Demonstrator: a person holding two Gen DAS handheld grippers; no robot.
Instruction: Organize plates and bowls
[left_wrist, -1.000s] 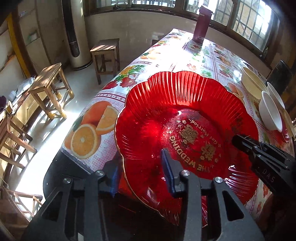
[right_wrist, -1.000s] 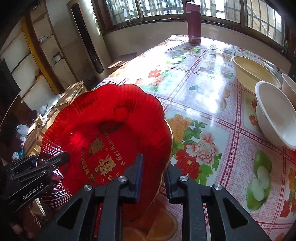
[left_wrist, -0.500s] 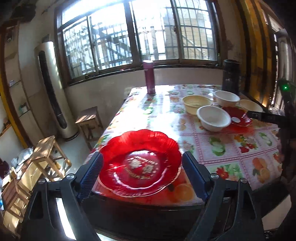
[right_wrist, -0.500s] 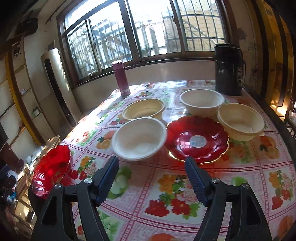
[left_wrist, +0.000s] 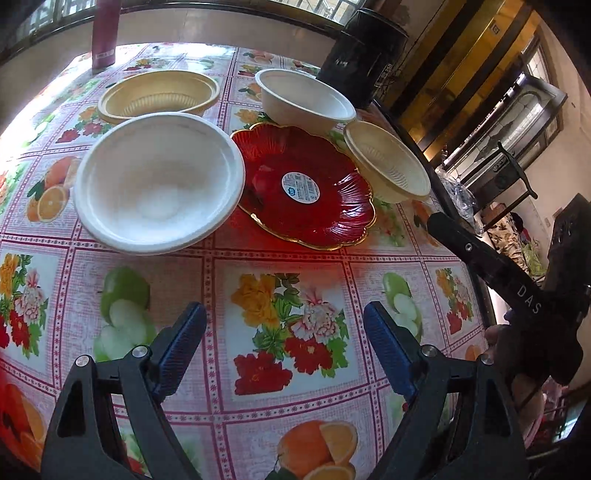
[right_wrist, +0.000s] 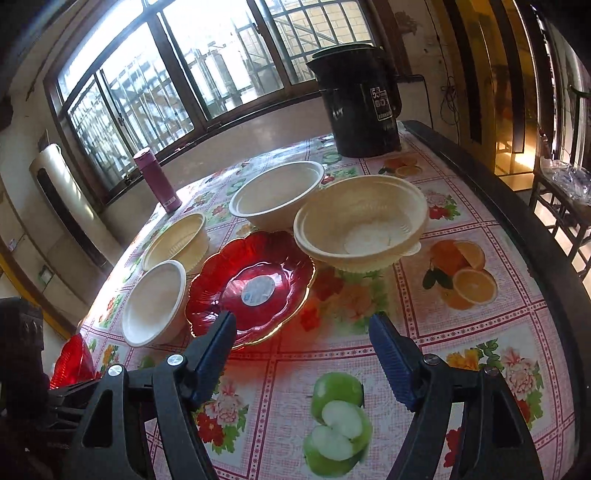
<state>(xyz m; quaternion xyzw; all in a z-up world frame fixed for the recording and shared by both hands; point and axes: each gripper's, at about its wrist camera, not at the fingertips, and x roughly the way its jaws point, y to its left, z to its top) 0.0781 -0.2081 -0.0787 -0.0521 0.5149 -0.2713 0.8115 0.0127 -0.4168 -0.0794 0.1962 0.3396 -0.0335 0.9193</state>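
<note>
A red scalloped plate (left_wrist: 306, 192) with a round label lies on the table among several bowls: a white bowl (left_wrist: 159, 181) to its left, a yellow bowl (left_wrist: 159, 96) behind that, a white bowl (left_wrist: 304, 99) behind the plate, a cream bowl (left_wrist: 388, 166) to its right. The same plate (right_wrist: 255, 288) and bowls show in the right wrist view. My left gripper (left_wrist: 284, 325) is open and empty above the tablecloth, short of the plate. My right gripper (right_wrist: 303, 328) is open and empty near the plate's front rim. A second red plate (right_wrist: 72, 363) sits at the far left table end.
A maroon flask (right_wrist: 157, 181) stands at the back of the table and a black kettle (right_wrist: 358, 99) at the back right corner. The table's dark edge (right_wrist: 524, 236) runs along the right. The right gripper's arm (left_wrist: 491, 266) crosses the left wrist view's right side.
Both grippers let go of the large red plate, left it at the table's end, opened wide and moved over to the group of bowls around the labelled red plate.
</note>
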